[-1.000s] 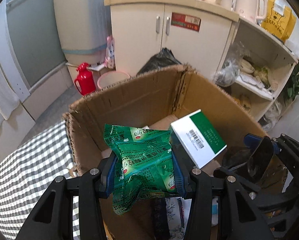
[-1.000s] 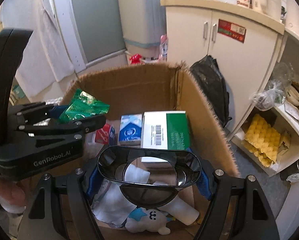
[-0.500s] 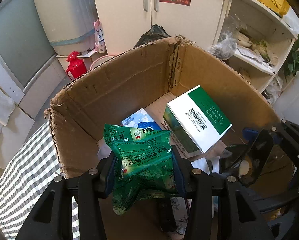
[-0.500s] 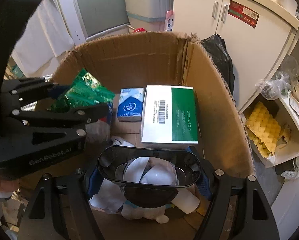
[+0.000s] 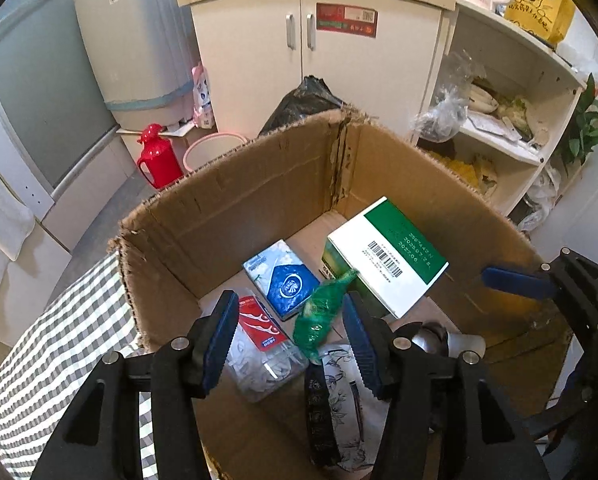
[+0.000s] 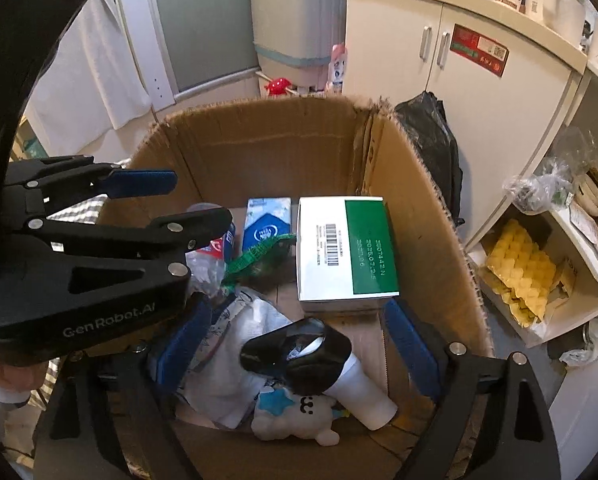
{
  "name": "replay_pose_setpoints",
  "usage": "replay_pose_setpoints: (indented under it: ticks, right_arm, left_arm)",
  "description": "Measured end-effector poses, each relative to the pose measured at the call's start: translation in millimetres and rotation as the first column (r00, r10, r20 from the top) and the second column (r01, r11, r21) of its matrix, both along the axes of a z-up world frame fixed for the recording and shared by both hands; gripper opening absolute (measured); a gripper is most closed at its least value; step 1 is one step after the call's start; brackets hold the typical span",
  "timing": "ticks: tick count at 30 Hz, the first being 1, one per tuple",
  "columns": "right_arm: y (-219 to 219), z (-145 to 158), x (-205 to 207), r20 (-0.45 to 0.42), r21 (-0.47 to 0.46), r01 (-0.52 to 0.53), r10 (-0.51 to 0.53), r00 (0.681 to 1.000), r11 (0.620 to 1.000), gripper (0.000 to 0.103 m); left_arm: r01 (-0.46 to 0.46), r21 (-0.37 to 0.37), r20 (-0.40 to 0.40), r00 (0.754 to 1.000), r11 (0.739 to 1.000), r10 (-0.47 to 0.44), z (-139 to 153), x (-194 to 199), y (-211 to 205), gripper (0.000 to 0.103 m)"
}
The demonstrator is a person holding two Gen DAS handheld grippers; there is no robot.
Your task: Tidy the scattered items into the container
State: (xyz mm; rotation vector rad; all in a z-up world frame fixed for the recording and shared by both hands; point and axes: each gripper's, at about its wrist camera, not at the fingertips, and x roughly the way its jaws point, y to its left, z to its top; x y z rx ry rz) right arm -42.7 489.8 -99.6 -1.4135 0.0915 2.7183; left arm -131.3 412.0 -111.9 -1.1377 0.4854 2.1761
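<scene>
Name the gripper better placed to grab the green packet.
Left, probably: the left gripper, jaws just opened, brackets the green packet; the right gripper, also just opened, stands over the black object.

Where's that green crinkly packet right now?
In both wrist views the green packet is inside the cardboard box, between the left gripper's just-opened jaws, untouched by the pads, with the blue tissue pack and green-and-white carton beside it.

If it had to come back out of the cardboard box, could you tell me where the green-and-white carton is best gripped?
Probably from above, across the narrow width of the green-and-white carton. It lies flat, broad face up, and the long side toward the blue tissue pack looks free. The cardboard box wall crowds its other long side.
</scene>
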Motion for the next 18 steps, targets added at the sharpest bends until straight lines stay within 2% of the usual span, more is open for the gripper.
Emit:
replay_pose_setpoints:
  ticks: [9, 18]
  right_arm:
    - [-6, 23, 12, -0.074, 0.014, 0.022, -0.020, 0.997, 1.000, 0.089]
    - [-19, 56, 25, -0.187, 0.014, 0.038, -0.035, 0.982, 0.999, 0.089]
  left_arm:
    - [-0.029, 0.043, -0.046, 0.998, 0.999, 0.031, 26, 8, -13, 0.056]
    - [-0.084, 0.139, -0.117, 0.988, 0.987, 0.100, 66, 23, -48, 0.056]
